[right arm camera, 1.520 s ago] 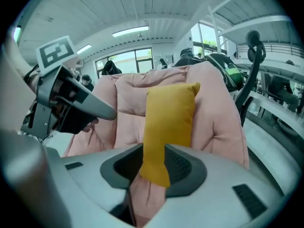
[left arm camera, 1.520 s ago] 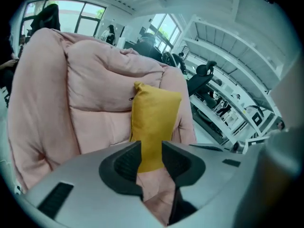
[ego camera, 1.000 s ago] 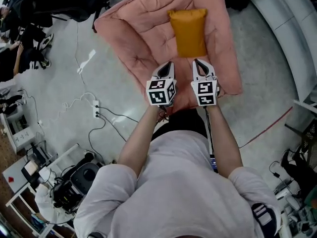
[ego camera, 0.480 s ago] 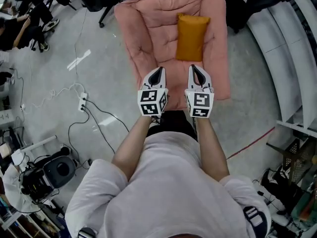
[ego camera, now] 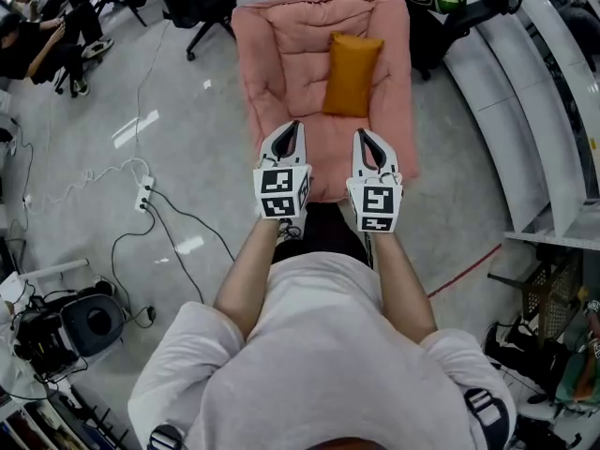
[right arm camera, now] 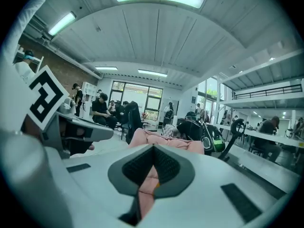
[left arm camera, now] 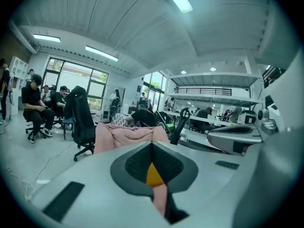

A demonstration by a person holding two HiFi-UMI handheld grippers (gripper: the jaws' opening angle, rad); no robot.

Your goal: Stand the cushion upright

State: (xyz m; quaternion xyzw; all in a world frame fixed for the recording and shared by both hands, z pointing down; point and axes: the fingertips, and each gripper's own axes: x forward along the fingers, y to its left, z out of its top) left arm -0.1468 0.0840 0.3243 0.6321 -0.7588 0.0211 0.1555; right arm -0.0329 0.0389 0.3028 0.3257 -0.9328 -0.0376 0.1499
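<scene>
- White left gripper [ego camera: 292, 127] was clenched on nothing, hovering near the chair's front edge.
- Orange cushion [ego camera: 352, 73] sat on the pink chair [ego camera: 277, 54], apparently leaning back; on soft padding it could slump over.
- Likewise the right gripper [ego camera: 361, 134] was clenched empty; shut jaws could only nudge it askew.

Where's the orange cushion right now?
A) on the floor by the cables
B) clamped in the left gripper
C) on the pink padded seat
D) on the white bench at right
C: the orange cushion sits on the pink padded seat, beyond the tips of the left gripper and the right gripper, both shut and empty.
</scene>
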